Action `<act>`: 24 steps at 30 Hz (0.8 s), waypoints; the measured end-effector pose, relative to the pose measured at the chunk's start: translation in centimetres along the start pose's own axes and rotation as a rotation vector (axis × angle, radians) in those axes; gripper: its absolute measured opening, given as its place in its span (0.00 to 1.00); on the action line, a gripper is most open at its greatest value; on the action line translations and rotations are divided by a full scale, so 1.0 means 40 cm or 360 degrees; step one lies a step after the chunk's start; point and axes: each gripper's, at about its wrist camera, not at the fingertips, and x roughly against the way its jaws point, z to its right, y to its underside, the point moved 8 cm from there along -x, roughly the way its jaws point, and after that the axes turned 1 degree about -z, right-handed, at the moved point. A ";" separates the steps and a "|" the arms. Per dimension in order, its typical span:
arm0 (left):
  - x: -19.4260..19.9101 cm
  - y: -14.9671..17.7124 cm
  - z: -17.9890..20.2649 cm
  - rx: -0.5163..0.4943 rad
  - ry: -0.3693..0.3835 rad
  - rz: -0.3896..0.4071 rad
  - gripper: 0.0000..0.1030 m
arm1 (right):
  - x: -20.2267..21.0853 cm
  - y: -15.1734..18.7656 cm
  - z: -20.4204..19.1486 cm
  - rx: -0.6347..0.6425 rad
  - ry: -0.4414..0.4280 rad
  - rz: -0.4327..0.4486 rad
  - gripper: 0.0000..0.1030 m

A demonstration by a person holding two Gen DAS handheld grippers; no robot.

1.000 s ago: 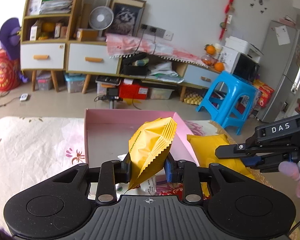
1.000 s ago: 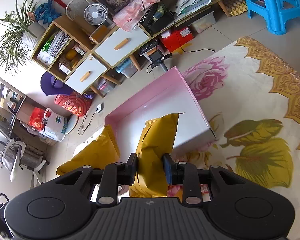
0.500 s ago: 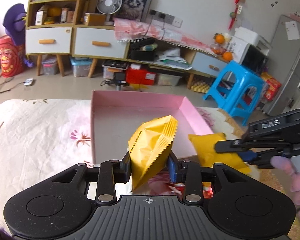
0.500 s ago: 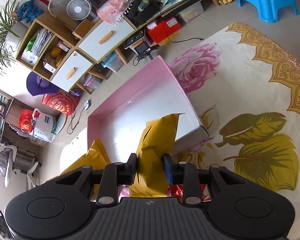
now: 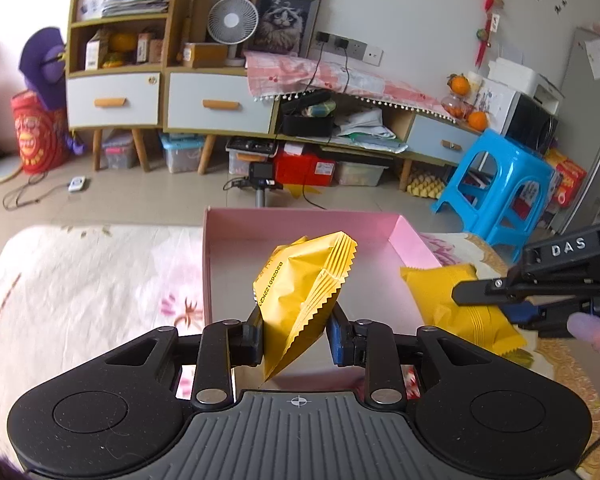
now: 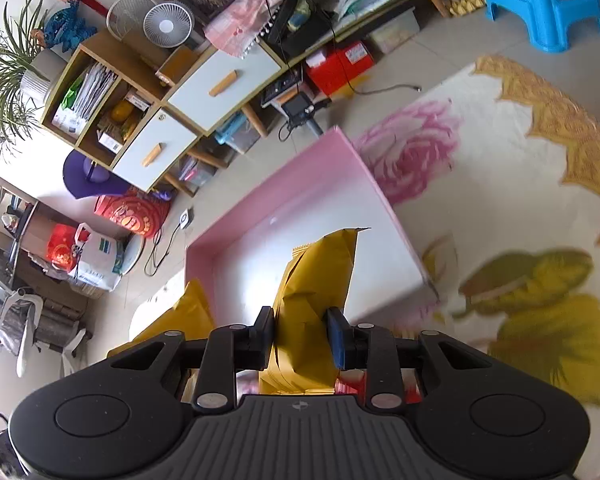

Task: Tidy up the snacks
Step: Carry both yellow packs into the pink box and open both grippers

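Early going by the look of it: the pink box [image 5: 300,224] sits empty on the flowered counter [image 5: 80,280]. Left gripper [image 5: 294,334], fingers pinched on a yellow snack bag [image 5: 300,292], hovers over the box's near edge; right gripper [image 6: 300,336] clamps another yellow bag [image 6: 312,280] above it. Both bags remain to be dropped in.

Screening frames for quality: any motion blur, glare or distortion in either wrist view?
Left wrist: tablecloth smeared, held yellow snack packet sharp, fisheye bends the cabinet. Right wrist: leaf print blurred, glare on the pink box floor, its packet sharp.
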 end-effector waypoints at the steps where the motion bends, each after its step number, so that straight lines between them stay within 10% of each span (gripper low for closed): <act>1: -0.012 -0.003 0.003 -0.0023 -0.0008 -0.0005 0.27 | -0.011 -0.013 0.000 0.0022 0.0015 0.0017 0.18; 20: -0.179 -0.048 -0.037 -0.0149 -0.0203 -0.0057 0.33 | -0.140 -0.087 -0.020 0.0371 0.0057 0.0176 0.22; 24: -0.170 -0.042 -0.047 -0.0124 -0.0189 -0.0077 0.61 | -0.129 -0.086 -0.027 0.0398 0.0071 0.0177 0.39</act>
